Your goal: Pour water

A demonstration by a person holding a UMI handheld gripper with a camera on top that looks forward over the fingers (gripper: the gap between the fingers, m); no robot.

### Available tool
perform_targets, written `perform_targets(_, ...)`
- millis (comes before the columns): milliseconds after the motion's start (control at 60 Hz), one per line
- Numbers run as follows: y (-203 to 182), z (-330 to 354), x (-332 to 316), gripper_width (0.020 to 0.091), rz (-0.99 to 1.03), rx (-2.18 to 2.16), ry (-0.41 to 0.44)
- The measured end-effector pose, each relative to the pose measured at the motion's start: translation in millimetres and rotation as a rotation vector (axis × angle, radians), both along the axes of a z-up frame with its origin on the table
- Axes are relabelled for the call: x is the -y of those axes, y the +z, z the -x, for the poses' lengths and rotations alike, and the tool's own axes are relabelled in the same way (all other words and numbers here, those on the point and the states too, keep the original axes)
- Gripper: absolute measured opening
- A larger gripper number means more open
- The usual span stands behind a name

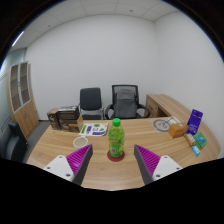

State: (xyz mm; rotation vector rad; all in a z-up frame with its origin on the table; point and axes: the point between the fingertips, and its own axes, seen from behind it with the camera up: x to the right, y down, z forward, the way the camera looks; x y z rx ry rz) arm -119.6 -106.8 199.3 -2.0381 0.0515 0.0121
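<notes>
A green plastic bottle (116,138) with a green cap stands upright on a small red coaster (116,157) near the front of the wooden table (60,140). My gripper (113,160) is open, its two fingers with magenta pads (80,156) spread wide on either side. The bottle stands just ahead of the fingertips, roughly centred between them, with clear gaps on both sides. Nothing is held.
On the table's far side lie a tray with small items (92,129), a box (64,118), an orange packet (177,128), a purple box (194,121) and a blue item (198,141). Two black office chairs (124,100) stand behind; a desk (165,104) sits at right.
</notes>
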Motion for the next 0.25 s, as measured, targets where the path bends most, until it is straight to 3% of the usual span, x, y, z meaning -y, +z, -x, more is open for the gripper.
perform_targets(250,38,2,0,0.0854,-0.055,-0.017,-0.009)
